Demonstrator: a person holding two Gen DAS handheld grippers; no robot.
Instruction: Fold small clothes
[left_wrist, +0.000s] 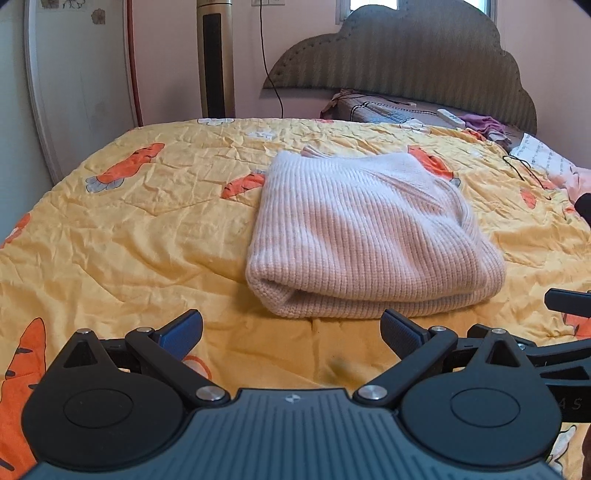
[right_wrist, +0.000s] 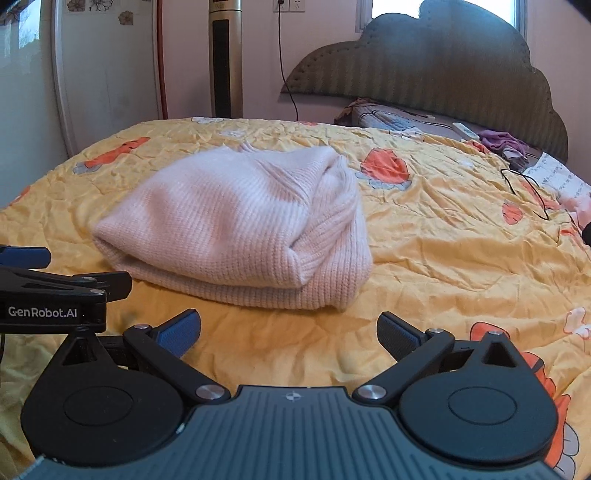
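- Sweater count: just one, a pale pink ribbed knit sweater (left_wrist: 365, 236) (right_wrist: 236, 225), already folded into a thick bundle on the yellow carrot-print quilt (left_wrist: 129, 229) (right_wrist: 443, 229).
- Grippers: two. The left gripper (left_wrist: 291, 332) and the right gripper (right_wrist: 288, 332) each have two blue-padded fingers, so four pads total.
- Left gripper's fingers (left_wrist: 183, 334) are spread wide apart with nothing between them, only bare quilt. The folded edge of the sweater sits just ahead of the fingertips, a bit toward the right finger, not touching either pad.
- Right gripper's fingers (right_wrist: 181, 332) are spread just as wide and also holding nothing. From here the sweater lies ahead and off toward the left finger, close but apart from the pads.
- The two grippers sit side by side: the left one's body pokes into the right wrist view beyond the left finger, with its "GenRobot.AI" label readable.
- Far past the fingers: one cloud-shaped grey headboard (left_wrist: 406, 55) (right_wrist: 443, 66), one tall tower fan (left_wrist: 216, 59) (right_wrist: 225, 59) against the wall, one black cable (left_wrist: 524, 170) (right_wrist: 524, 192) lying on the quilt off to the right, and a purple cloth (left_wrist: 484, 123) (right_wrist: 498, 140) near the headboard.
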